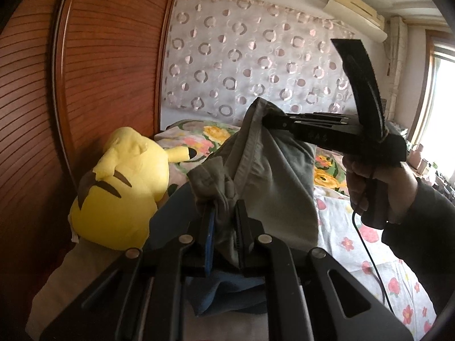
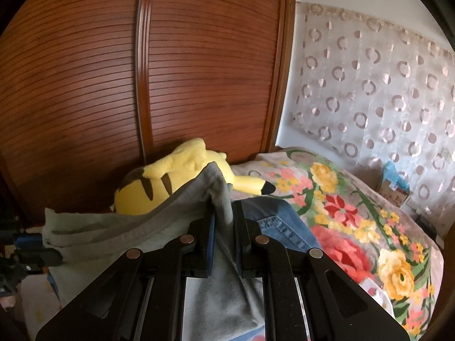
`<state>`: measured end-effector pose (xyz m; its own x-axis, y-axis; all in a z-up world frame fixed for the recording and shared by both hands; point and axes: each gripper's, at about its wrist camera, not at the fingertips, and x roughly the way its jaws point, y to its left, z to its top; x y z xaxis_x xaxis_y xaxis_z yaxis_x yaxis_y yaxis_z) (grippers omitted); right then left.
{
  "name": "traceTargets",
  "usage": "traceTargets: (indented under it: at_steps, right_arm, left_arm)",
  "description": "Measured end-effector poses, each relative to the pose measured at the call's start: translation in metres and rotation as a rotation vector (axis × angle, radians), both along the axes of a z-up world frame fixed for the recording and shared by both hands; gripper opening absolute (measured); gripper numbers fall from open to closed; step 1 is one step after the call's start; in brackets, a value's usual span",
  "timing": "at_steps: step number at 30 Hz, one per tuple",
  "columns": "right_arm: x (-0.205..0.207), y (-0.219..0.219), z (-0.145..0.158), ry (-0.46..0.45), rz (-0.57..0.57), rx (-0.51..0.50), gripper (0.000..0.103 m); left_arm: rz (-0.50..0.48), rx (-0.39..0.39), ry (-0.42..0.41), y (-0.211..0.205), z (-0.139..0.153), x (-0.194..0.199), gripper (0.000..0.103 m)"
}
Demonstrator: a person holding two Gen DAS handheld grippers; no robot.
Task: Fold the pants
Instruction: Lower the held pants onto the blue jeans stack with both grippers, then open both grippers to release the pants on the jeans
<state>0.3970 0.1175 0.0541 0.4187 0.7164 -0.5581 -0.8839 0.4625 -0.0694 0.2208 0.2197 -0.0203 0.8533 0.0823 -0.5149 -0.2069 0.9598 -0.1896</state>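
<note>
The grey-green pants (image 1: 264,176) hang in the air between my two grippers, above the bed. My left gripper (image 1: 223,218) is shut on a bunched edge of the pants. In the left wrist view my right gripper (image 1: 266,120) comes in from the right, held by a hand, and pinches the pants' upper edge. In the right wrist view my right gripper (image 2: 223,216) is shut on a fold of the pants (image 2: 119,227), which stretch away to the left toward my left gripper (image 2: 31,244) at the frame's left edge.
A yellow plush toy (image 1: 125,187) lies against the wooden headboard (image 1: 108,65); it also shows in the right wrist view (image 2: 170,182). Blue jeans (image 2: 281,221) lie on the floral bedspread (image 2: 355,213). A patterned curtain (image 1: 256,56) hangs behind the bed. A window is at the far right.
</note>
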Motion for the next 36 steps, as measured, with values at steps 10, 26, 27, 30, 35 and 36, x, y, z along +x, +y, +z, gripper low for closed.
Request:
traceTargets:
  at_steps: [10, 26, 27, 30, 35, 36]
  right_arm:
    - [0.002, -0.031, 0.011, 0.06, -0.01, 0.051, 0.028]
    - [0.026, -0.049, -0.039, 0.167, -0.093, -0.024, 0.028]
    - [0.027, -0.049, -0.04, 0.171, -0.101, -0.021, 0.028]
    - [0.03, -0.048, -0.038, 0.166, -0.138, -0.007, 0.028]
    - [0.02, -0.05, -0.029, 0.157, -0.152, 0.008, 0.028]
    - [0.016, -0.051, -0.028, 0.154, -0.153, 0.006, 0.028]
  left_arm:
    - [-0.002, 0.033, -0.005, -0.002, 0.009, -0.004, 0.025]
    - [-0.041, 0.03, 0.099, -0.003, -0.016, 0.02, 0.025]
    - [-0.041, 0.019, 0.109, -0.003, -0.021, 0.021, 0.025]
    - [-0.039, 0.008, 0.119, -0.003, -0.024, 0.018, 0.025]
    - [-0.034, 0.028, 0.128, -0.005, -0.023, 0.014, 0.025]
    - [-0.031, 0.031, 0.131, -0.006, -0.022, 0.011, 0.025]
